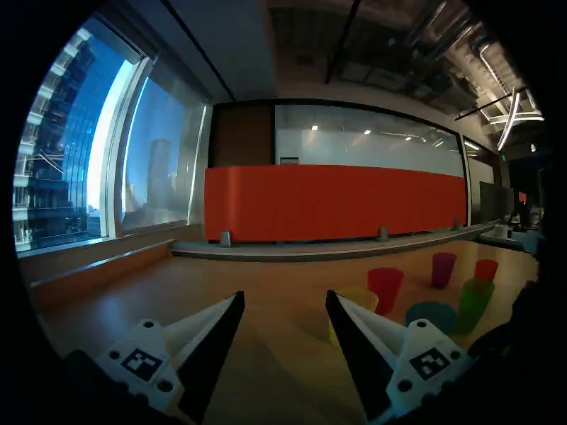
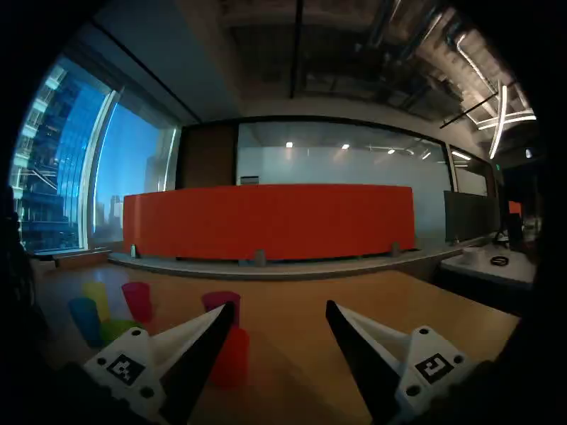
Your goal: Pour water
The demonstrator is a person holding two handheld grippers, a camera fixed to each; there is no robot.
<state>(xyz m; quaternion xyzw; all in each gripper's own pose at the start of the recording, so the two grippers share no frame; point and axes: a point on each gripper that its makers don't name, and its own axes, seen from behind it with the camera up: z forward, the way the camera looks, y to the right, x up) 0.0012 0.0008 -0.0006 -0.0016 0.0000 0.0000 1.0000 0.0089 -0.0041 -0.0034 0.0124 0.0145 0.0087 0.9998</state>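
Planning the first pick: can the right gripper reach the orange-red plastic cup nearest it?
Probably yes: the right gripper is open and the orange-red plastic cup stands close ahead, beside one fingertip, nothing between.

Orange partition (image 1: 333, 202) behind wood table (image 1: 283, 283), big window (image 1: 85, 156) adj., strip lights (image 1: 509, 120) on ceiling.

In the left gripper view, the cups (image 1: 385, 287) stand on the table (image 1: 269, 283), ahead of the left claw (image 1: 283, 333) and to its right. In the right gripper view, they stand left of the right claw (image 2: 280, 340). The nearest cup (image 2: 230, 358) is just past its left finger. A divider (image 1: 333, 202) stands behind the table.
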